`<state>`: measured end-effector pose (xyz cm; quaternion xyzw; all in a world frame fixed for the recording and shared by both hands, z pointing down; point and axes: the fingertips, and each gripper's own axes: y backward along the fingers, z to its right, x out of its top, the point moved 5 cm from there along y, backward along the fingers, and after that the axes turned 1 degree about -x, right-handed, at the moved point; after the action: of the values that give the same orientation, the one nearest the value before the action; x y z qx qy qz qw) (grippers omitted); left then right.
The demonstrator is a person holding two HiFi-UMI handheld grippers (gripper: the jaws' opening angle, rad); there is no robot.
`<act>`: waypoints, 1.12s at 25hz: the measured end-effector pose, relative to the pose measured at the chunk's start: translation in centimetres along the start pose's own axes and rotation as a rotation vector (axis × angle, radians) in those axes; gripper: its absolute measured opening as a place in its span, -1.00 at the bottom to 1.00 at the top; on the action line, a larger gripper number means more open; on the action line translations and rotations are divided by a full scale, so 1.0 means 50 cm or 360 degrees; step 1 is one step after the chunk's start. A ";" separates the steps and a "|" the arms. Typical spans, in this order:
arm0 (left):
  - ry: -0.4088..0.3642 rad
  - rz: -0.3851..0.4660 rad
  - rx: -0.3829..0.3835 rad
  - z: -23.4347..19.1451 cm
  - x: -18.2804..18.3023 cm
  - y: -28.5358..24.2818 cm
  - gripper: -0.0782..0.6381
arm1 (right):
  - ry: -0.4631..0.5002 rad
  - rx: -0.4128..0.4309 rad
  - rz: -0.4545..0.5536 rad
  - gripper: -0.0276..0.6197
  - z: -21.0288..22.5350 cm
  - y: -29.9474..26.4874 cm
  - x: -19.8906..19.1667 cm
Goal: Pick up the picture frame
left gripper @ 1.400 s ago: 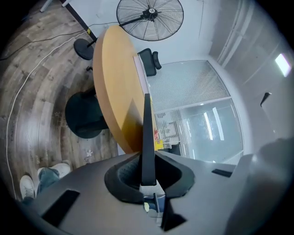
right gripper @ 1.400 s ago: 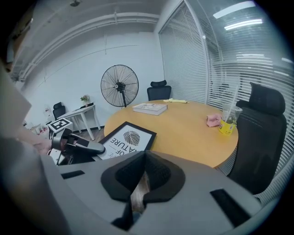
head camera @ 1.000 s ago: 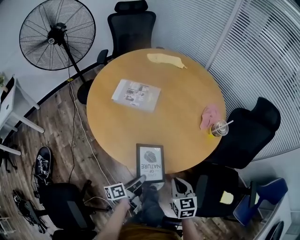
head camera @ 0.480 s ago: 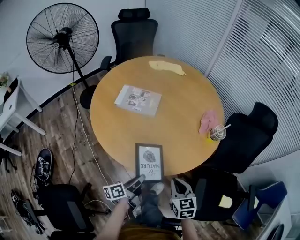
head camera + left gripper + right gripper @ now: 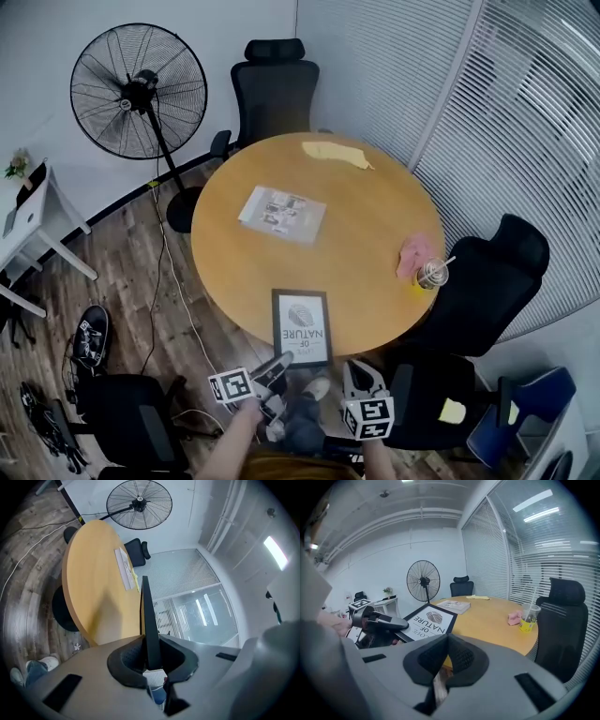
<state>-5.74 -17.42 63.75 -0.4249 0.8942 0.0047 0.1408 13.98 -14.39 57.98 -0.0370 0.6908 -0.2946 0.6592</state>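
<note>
The black picture frame (image 5: 301,326), with a white print of a leaf and lettering, overhangs the near edge of the round wooden table (image 5: 375,216). My left gripper (image 5: 274,366) is shut on the frame's near left corner. In the left gripper view the frame (image 5: 146,616) shows edge-on, clamped between the jaws of the left gripper (image 5: 150,656). My right gripper (image 5: 355,372) hangs just right of the frame, apart from it. In the right gripper view the right gripper (image 5: 447,641) has its pads together with nothing between, and the frame (image 5: 429,619) lies to its left.
On the table lie a booklet (image 5: 282,213), a yellow cloth (image 5: 336,153), a pink cloth (image 5: 415,255) and a cup with a straw (image 5: 431,275). Black office chairs (image 5: 275,84) (image 5: 487,281) ring the table. A standing fan (image 5: 139,91) is at the far left.
Both grippers have risen a little, and the left one has carried the frame's near end up with it. Neither gripper's jaws have changed.
</note>
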 end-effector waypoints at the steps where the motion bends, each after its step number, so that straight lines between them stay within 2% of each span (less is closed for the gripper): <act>1: -0.0003 0.0007 -0.0004 0.005 0.002 0.003 -0.61 | 0.0006 -0.0003 0.0011 -0.87 -0.003 0.004 0.003; 3: 0.0002 0.0020 -0.0028 0.017 0.005 0.008 -0.60 | 0.0014 -0.0012 0.0032 -0.87 -0.007 0.012 0.009; 5: -0.0045 0.0020 -0.0009 0.030 0.013 0.016 -0.61 | 0.0018 -0.0027 0.0057 -0.87 -0.009 0.020 0.016; 8: 0.0109 0.0082 -0.0238 0.080 0.010 0.012 -0.60 | -0.0004 -0.0066 0.0115 -0.88 -0.013 0.039 0.025; 9: 0.0081 0.0082 -0.0208 0.083 0.013 0.019 -0.60 | -0.0018 -0.0078 0.0138 -0.88 -0.014 0.045 0.029; 11: -0.0093 0.0052 -0.0021 0.070 0.023 0.041 -0.60 | -0.0033 -0.0094 0.0181 -0.87 -0.016 0.056 0.039; 12: -0.0127 0.0049 -0.0003 0.070 0.024 0.046 -0.60 | -0.0032 -0.0100 0.0197 -0.88 -0.017 0.060 0.043; 15: -0.0062 0.0071 -0.0122 0.096 0.019 0.051 -0.60 | -0.0015 -0.0116 0.0226 -0.87 -0.025 0.076 0.051; 19: -0.0164 0.0057 -0.0019 0.119 0.027 0.078 -0.60 | -0.0001 -0.0131 0.0261 -0.88 -0.039 0.093 0.062; 22: -0.0135 0.0081 -0.0143 0.152 0.026 0.084 -0.60 | 0.0001 -0.0139 0.0301 -0.88 -0.047 0.105 0.073; 24: -0.0241 0.0073 -0.0040 0.146 0.032 0.101 -0.60 | 0.0001 -0.0144 0.0317 -0.88 -0.051 0.112 0.077; 25: -0.0236 0.0077 -0.0056 0.152 0.032 0.105 -0.60 | -0.0001 -0.0146 0.0323 -0.88 -0.053 0.116 0.077; 26: -0.0163 0.0092 -0.0152 0.168 0.027 0.103 -0.60 | -0.0003 -0.0149 0.0329 -0.88 -0.056 0.120 0.077; 28: 0.0055 0.0132 -0.0420 0.210 0.012 0.092 -0.60 | -0.0005 -0.0154 0.0338 -0.88 -0.060 0.127 0.077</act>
<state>-6.96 -13.58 52.99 -0.4025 0.9048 0.1209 0.0680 12.80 -9.78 51.54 0.0040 0.7032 -0.1894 0.6853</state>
